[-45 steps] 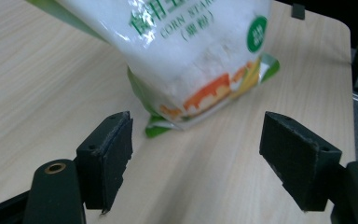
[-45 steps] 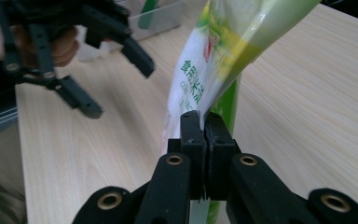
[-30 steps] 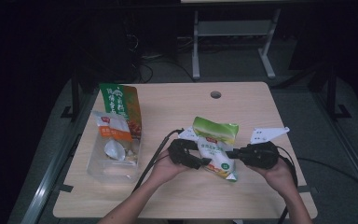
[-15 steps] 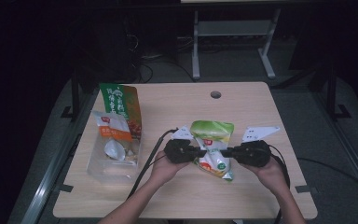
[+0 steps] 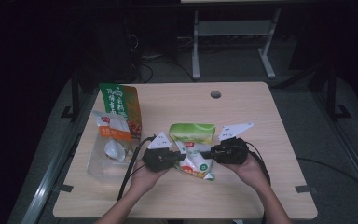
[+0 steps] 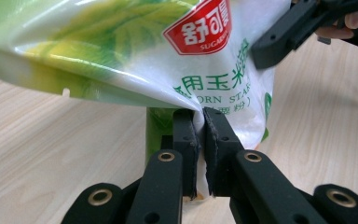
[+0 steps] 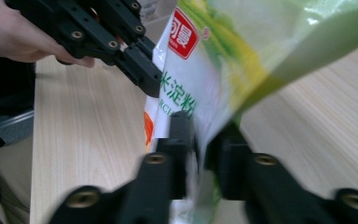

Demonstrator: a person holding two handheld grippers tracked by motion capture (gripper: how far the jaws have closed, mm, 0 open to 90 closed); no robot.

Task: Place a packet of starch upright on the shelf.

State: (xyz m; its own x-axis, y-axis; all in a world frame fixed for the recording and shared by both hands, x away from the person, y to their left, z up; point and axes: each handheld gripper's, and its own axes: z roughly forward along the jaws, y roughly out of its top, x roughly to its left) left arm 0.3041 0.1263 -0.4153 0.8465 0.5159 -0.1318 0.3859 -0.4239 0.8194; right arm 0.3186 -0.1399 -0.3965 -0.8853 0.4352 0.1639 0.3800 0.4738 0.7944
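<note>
A green-and-white corn starch bag sits near the middle of the desk, held between the two tools. The left tool comes in from the bag's left side and the right tool from its right, so their tips face each other across the lower half of the bag.

In the left gripper view the left tool has its jaws nearly together — only the thin film of the bag is pinched between them, at a fold along the bag's edge. The bag bulges above the jaws, with its red brand label facing the camera, and the other tool's black jaws press on the bag at the upper right.

In the right gripper view the right tool is likewise closed down on the bag, film caught between the jaws; the picture is somewhat blurred there, so the exact spot of the pinch is hard to make out. The left tool grips the bag's far edge at the upper left.

The bag seems lifted partly off the desk — its lower end still looks close to the wood.

At the left of the desk lie a tall green-and-orange bag and, just in front of it, a clear packet with an orange label.
</note>
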